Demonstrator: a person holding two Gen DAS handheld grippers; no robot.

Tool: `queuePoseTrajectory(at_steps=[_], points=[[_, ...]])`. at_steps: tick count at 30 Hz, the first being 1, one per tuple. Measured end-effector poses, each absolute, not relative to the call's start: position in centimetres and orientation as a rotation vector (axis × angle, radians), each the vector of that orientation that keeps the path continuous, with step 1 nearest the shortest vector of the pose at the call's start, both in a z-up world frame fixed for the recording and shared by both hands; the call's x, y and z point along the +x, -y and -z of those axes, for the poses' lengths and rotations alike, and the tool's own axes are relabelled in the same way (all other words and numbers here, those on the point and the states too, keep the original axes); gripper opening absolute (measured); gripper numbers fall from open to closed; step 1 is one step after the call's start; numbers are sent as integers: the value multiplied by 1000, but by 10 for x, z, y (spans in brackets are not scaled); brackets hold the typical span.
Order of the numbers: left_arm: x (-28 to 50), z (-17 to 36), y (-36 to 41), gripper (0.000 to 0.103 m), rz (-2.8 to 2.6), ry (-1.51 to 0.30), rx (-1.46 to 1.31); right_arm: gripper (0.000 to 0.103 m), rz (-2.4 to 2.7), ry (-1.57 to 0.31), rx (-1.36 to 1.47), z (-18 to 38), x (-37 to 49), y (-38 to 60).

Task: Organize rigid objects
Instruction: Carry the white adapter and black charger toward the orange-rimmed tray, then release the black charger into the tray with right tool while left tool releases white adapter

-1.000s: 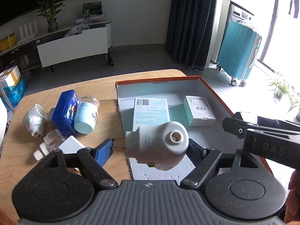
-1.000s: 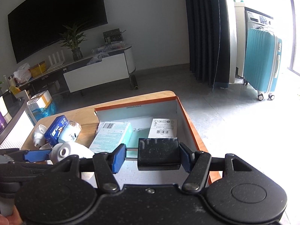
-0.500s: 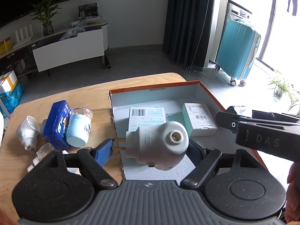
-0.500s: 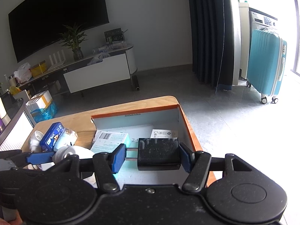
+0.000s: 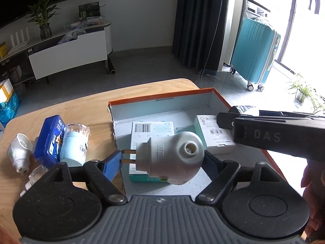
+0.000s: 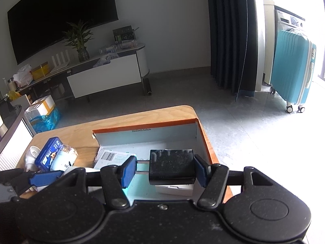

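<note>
My left gripper [image 5: 162, 161] is shut on a white plug-in device [image 5: 172, 158], its two metal prongs against the left blue pad. It hangs over the near left part of an open, orange-rimmed box [image 5: 162, 96] on the wooden table [image 5: 81, 109]. My right gripper [image 6: 164, 170] is shut on a black plug adapter [image 6: 171, 166], prongs toward its left pad, above the right side of the same box [image 6: 146, 125]. Two teal-and-white cartons [image 5: 152, 128] [image 5: 211, 130] lie flat inside the box.
Left of the box lie a blue tin [image 5: 50, 140], a pale blue jar [image 5: 74, 144], a second white plug-in device [image 5: 18, 154] and a small clear bottle [image 5: 34, 174]. A hand [image 5: 312, 183] shows at the right edge. Beyond the table is open floor and a teal suitcase [image 5: 256, 52].
Both grippers have moved forward over the box with their loads, so the box sits lower and nearer in both views. Neither grip has changed.
</note>
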State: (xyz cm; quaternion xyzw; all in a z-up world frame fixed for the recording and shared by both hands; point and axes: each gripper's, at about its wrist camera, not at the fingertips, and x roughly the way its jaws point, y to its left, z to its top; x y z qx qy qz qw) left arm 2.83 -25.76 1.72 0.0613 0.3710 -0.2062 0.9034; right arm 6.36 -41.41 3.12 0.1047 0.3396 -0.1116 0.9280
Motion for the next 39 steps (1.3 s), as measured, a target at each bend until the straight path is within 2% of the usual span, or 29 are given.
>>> queuePoseTrajectory(at_steps=[24, 37, 39], points=[[61, -4, 285, 84, 477, -787, 136, 73, 196, -777, 213, -3, 149, 435], [72, -1, 301, 86, 496, -798, 113, 75, 258, -666, 244, -30, 106, 456], [69, -6, 301, 92, 491, -787, 108, 75, 278, -656, 246, -33, 97, 456]])
